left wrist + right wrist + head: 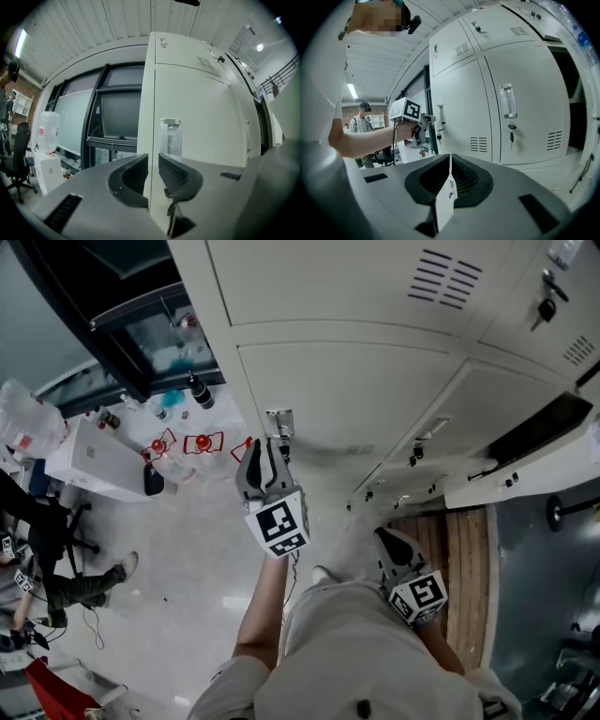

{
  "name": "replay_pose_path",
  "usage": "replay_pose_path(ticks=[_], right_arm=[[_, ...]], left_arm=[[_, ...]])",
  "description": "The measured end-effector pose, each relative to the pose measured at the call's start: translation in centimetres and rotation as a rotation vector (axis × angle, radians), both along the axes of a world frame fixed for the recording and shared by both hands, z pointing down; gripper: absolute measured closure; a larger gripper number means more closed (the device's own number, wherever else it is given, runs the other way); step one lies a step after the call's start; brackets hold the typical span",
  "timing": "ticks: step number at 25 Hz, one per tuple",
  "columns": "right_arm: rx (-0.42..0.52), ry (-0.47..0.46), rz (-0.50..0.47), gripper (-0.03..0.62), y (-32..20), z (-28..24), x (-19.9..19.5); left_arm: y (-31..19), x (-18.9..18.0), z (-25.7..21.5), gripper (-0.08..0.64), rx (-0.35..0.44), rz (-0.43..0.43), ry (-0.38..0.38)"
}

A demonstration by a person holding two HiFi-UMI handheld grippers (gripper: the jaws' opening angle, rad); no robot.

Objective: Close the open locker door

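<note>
Locker bank (375, 277) fills the head view. The locker door (366, 390) at its end looks almost flush with its neighbours. Left gripper (153, 169) pinches the door's free edge just below the handle (170, 136). Right gripper (450, 165) hangs clenched and idle. I judge the final push and release remain.

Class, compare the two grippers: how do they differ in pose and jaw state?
The left gripper is up at the locker door, while the right gripper hangs lower, clear of it. The left gripper's jaws pinch the door's edge, but the right gripper's jaws are together on nothing. Both are the same grey build.
</note>
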State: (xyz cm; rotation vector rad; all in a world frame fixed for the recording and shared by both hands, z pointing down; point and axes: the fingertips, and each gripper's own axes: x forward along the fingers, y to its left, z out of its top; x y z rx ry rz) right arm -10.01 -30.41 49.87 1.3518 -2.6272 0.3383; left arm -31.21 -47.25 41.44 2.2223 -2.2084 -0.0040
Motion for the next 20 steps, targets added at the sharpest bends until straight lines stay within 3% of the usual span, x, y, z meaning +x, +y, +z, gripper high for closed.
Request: replay_pose_path(ticks=[4, 8, 15, 20], right_arm=[[-0.002, -0.009, -0.024, 0.558, 0.6, 0.0, -0.4], [-0.004, -0.038, -0.058, 0.558, 1.3, 0.0, -0.9], [0.013, -0.08, -0.161, 0.558, 2.6, -0.4, -1.9], [0.011, -0.112, -0.25, 0.558, 3.9, -0.5, -2.3]], left_arm=[[2.1, 0.8, 0.8, 0.491, -0.016, 0.041, -0.012], [5.0, 2.4, 2.1, 0.498, -0.035, 0.136, -0.04], [12.6, 4.4, 2.3, 0.54, -0.024, 0.219, -0.055], [17.8, 5.4, 1.7, 0.547, -0.032, 0.196, -0.005]])
